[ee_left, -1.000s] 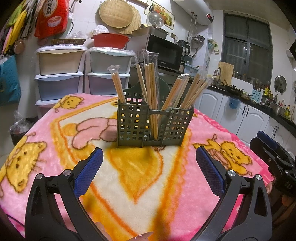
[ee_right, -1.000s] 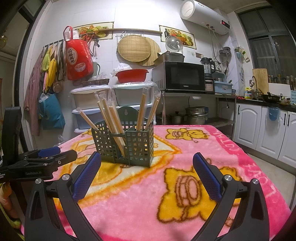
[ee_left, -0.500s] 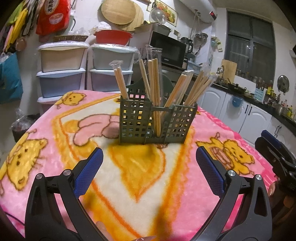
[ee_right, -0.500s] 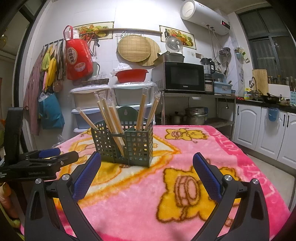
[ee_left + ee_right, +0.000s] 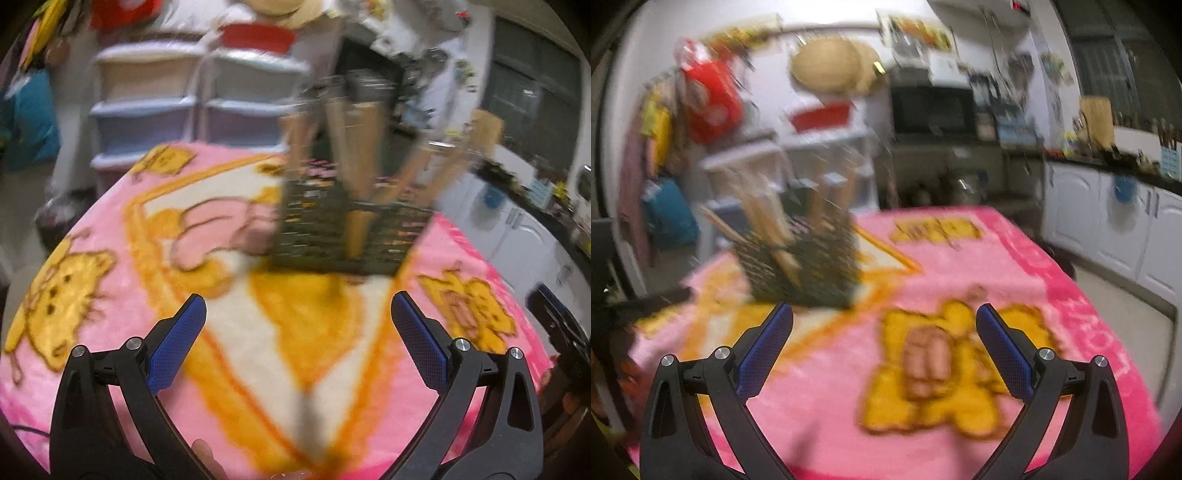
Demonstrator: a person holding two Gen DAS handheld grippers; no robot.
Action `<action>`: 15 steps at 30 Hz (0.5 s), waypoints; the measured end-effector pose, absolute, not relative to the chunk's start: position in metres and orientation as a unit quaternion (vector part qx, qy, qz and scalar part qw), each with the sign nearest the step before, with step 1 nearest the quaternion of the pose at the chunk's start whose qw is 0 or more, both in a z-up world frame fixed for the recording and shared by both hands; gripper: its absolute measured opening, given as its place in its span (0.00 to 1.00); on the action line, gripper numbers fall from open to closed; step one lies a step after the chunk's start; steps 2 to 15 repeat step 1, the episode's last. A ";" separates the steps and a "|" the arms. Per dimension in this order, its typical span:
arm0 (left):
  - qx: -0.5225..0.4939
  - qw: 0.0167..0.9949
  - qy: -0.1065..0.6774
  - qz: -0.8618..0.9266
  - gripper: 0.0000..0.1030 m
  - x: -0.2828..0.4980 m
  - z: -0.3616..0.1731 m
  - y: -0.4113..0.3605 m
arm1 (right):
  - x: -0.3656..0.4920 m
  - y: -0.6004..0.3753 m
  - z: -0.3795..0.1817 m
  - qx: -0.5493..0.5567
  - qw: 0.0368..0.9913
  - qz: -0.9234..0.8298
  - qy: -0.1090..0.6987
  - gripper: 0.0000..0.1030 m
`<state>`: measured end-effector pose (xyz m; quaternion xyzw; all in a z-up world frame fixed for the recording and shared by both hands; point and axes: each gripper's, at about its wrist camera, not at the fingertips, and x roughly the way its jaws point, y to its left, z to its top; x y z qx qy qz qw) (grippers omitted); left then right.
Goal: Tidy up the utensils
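Observation:
A dark green lattice utensil holder (image 5: 343, 236) stands on a pink cartoon blanket (image 5: 110, 236), with several wrapped wooden chopstick pairs (image 5: 354, 133) upright in it. Both views are blurred by motion. My left gripper (image 5: 297, 308) hovers open over the blanket, short of the holder, with nothing between its fingers. In the right wrist view the holder (image 5: 801, 269) sits ahead and to the left of my right gripper (image 5: 882, 314), which is also open and empty. The right gripper's body (image 5: 561, 332) shows at the left view's right edge.
Stacked plastic drawers (image 5: 144, 99) stand behind the table. A microwave (image 5: 932, 109) sits on a shelf, and white cabinets (image 5: 1115, 221) line the right wall. The blanket's right edge (image 5: 1108, 332) drops to the floor.
Both cameras have moved fast: the views are now blurred and tilted. The holder looms closer in the left view and has shifted left in the right view. Both grippers stay open.

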<state>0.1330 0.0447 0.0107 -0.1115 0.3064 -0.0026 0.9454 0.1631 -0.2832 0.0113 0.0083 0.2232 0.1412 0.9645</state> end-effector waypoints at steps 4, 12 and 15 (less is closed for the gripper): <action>-0.113 0.942 0.317 0.011 0.90 0.139 0.010 0.053 | 0.176 -0.288 0.008 -0.006 0.960 0.122 0.250 0.94; -0.113 0.942 0.317 0.011 0.90 0.139 0.010 0.053 | 0.176 -0.288 0.008 -0.006 0.960 0.122 0.250 0.94; -0.113 0.942 0.317 0.011 0.90 0.139 0.010 0.053 | 0.176 -0.288 0.008 -0.006 0.960 0.122 0.250 0.94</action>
